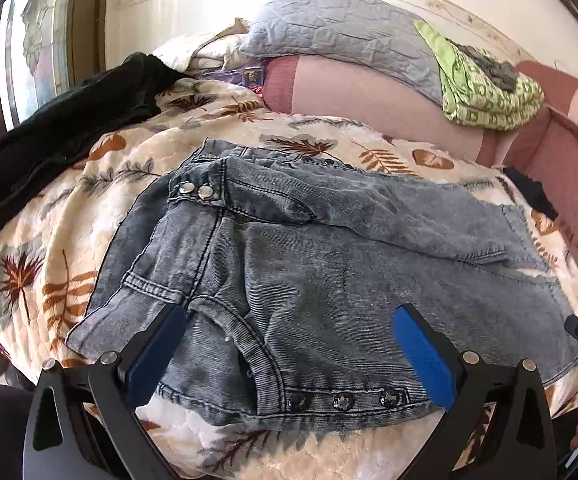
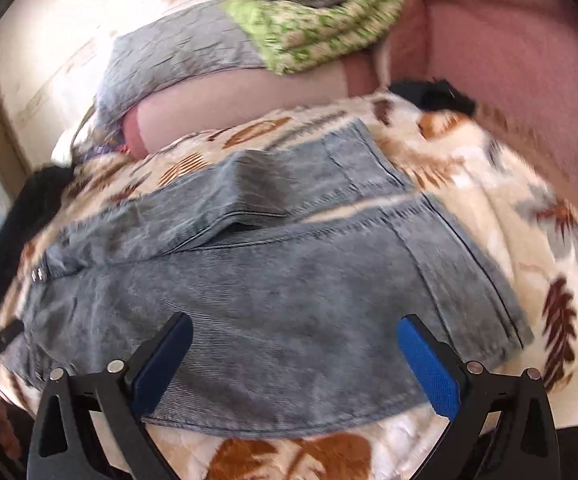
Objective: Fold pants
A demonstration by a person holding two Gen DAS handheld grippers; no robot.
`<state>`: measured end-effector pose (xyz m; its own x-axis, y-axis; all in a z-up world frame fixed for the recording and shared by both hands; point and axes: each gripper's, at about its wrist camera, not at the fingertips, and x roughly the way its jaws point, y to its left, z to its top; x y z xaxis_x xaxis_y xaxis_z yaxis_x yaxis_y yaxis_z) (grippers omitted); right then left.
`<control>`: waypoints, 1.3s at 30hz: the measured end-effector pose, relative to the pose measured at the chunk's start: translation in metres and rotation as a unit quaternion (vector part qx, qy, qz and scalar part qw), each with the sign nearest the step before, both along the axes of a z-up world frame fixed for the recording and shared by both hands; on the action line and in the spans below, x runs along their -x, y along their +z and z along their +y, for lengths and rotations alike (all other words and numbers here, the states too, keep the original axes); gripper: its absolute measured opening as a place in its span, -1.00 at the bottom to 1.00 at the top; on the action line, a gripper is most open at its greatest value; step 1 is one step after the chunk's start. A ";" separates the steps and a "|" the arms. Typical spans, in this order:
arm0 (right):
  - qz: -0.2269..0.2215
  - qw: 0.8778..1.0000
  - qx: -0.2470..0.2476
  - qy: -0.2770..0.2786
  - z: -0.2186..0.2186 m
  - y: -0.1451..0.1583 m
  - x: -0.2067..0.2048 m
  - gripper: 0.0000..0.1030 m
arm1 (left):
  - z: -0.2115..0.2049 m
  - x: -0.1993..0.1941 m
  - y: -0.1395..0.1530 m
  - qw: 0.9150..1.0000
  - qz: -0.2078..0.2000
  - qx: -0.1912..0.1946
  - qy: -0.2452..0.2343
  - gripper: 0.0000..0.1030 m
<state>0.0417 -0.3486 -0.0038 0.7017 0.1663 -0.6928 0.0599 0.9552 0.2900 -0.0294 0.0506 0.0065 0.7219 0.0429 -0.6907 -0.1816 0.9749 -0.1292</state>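
On the leaf-print blanket [image 1: 69, 216] the grey denim pants [image 1: 329, 264] lie spread flat, waistband nearest the left gripper [image 1: 289, 344]. Left gripper and right gripper [image 2: 295, 360] both hover with jaws apart, holding nothing. Denim is judged moderately heavy, limp, non-slip; grip the doubled waistband and the leg hems [image 2: 485, 264].

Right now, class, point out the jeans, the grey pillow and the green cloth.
jeans [image 1: 329, 264]: left wrist view, middle of denim.
grey pillow [image 1: 329, 28]: left wrist view, quilted face.
green cloth [image 2: 321, 28]: right wrist view, patterned middle.

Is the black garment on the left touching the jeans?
Apart. The left wrist view shows the black garment at the far left and the jeans in the middle, with a strip of leaf-print blanket between them.
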 end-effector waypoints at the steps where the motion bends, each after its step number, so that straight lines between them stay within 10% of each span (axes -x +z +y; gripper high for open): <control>1: 0.010 0.999 -0.036 -0.012 -0.016 -0.002 0.002 1.00 | 0.003 0.001 0.001 1.000 0.000 0.007 0.002 1.00; 8: 0.092 0.968 -0.224 -0.064 -0.100 -0.029 0.015 1.00 | 0.066 0.014 -0.011 0.990 0.028 0.128 0.059 1.00; 16: 0.117 0.942 -0.296 -0.108 -0.142 -0.047 0.008 0.96 | 0.110 0.022 -0.035 0.969 0.050 0.213 0.111 1.00; 21: 0.126 0.949 -0.261 -0.124 -0.146 -0.048 -0.005 0.44 | 0.105 0.016 -0.040 0.972 0.057 0.199 0.106 1.00; 23: 0.130 0.957 -0.218 -0.137 -0.145 -0.043 -0.006 -0.33 | 0.106 0.013 -0.044 0.972 0.062 0.198 0.108 1.00; 26: 0.116 0.970 -0.164 -0.137 -0.145 -0.030 -0.002 -0.61 | 0.104 0.011 -0.044 0.975 0.063 0.184 0.108 1.00; 30: 0.085 0.989 -0.047 -0.115 -0.124 -0.003 -0.001 -0.63 | 0.098 0.009 -0.041 0.980 0.062 0.157 0.106 1.00; 33: 0.192 0.977 -0.031 -0.089 -0.124 -0.040 -0.021 -0.48 | 0.093 0.006 -0.036 0.983 0.060 0.139 0.100 1.00; 37: 0.120 0.985 -0.004 -0.122 -0.133 0.003 -0.009 0.37 | 0.082 0.001 -0.020 0.991 0.051 0.097 0.081 1.00; 39: 0.073 0.989 -0.007 -0.125 -0.139 0.029 -0.009 0.38 | 0.075 -0.004 -0.010 0.995 0.041 0.070 0.065 1.00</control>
